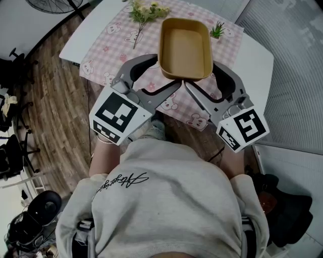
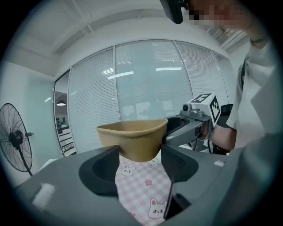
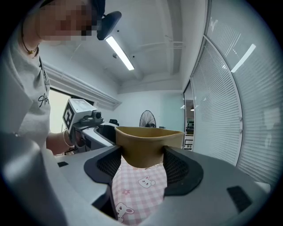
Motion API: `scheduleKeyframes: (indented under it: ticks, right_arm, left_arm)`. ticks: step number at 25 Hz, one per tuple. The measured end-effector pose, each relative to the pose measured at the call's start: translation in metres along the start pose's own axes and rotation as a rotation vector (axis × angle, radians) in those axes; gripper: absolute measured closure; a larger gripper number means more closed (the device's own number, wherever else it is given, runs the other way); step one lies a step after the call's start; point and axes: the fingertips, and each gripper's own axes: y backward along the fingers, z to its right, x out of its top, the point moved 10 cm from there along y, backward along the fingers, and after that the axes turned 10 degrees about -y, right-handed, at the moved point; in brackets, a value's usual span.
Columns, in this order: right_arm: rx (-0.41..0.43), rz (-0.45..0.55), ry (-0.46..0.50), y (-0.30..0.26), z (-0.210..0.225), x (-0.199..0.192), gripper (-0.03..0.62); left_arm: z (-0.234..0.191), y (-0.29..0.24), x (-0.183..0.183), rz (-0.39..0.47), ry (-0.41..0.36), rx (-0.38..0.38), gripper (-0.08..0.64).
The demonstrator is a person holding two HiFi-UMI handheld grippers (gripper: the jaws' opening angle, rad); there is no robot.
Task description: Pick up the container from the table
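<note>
We find 1 tan container (image 1: 185, 48) held between 2 grippers, over the near edge of the white table (image 1: 83, 38). The left gripper (image 1: 162, 75) is clamped on the container's near left corner: the left gripper view shows both pads pressed against its tapered wall. The right gripper (image 1: 202, 80) is clamped likewise on the near right corner, with both pads against the wall in the right gripper view. In both gripper views the container's base hangs clear of the pink checked tablecloth (image 1: 113, 48), which shows beneath it. The container sits upright and looks empty from the head view. A flower sprig (image 1: 144, 12) lies at the far edge of the tablecloth, and 1 small green plant (image 1: 218, 30) sits near its far right corner, both apart from the container.
</note>
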Motion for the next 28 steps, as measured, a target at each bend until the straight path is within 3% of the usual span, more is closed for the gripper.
scheduleKeyframes:
  ticks: [28]
  right_arm:
    - [0.008,0.008,-0.024,-0.0023,-0.0032,-0.0014,0.298]
  left_arm:
    - [-0.0006,0.0049,-0.0001,-0.009,-0.003,0.002,0.272]
